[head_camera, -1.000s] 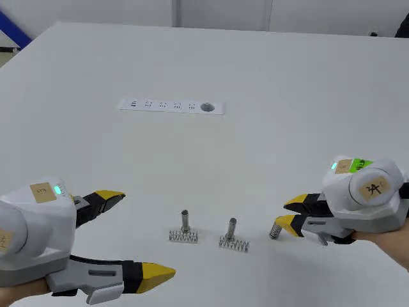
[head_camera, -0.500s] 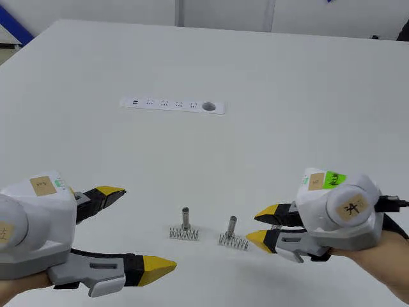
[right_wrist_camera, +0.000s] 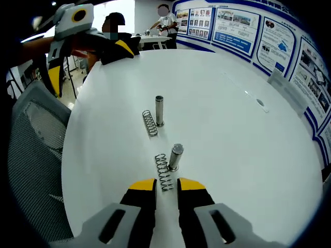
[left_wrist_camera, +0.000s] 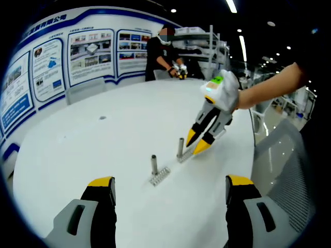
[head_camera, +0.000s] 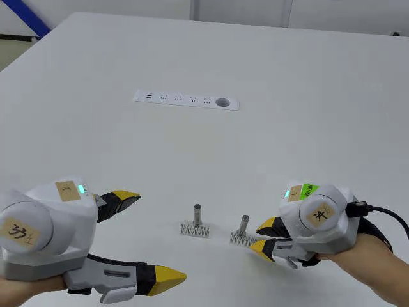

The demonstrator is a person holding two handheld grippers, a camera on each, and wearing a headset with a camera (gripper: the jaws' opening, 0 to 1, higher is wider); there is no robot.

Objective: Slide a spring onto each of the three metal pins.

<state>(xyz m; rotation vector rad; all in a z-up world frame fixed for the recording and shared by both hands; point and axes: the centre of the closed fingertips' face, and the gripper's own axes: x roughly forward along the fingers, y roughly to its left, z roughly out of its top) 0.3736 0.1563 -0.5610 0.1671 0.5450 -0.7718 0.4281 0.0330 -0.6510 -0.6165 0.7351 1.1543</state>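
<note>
Two metal pins stand upright on the white table [head_camera: 307, 77], near its front edge: the left pin [head_camera: 197, 213] and the right pin [head_camera: 243, 224]. Each has a spring lying flat just beside its foot, the left spring [head_camera: 194, 230] and the right spring [head_camera: 240, 240]; neither spring is on a pin. The right gripper [head_camera: 259, 236] sits low. Its jaws are drawn narrow with a slim gap and nothing between them, and its tips are at the near end of the right spring; contact cannot be told. The left gripper [head_camera: 158, 236] hovers spread wide, apart from the left pin. Bare tabletop runs from the pins out to the power strip [head_camera: 185, 100]. In the right gripper view the table's rim curves close by, beside a mesh chair [right_wrist_camera: 31, 155].
</note>
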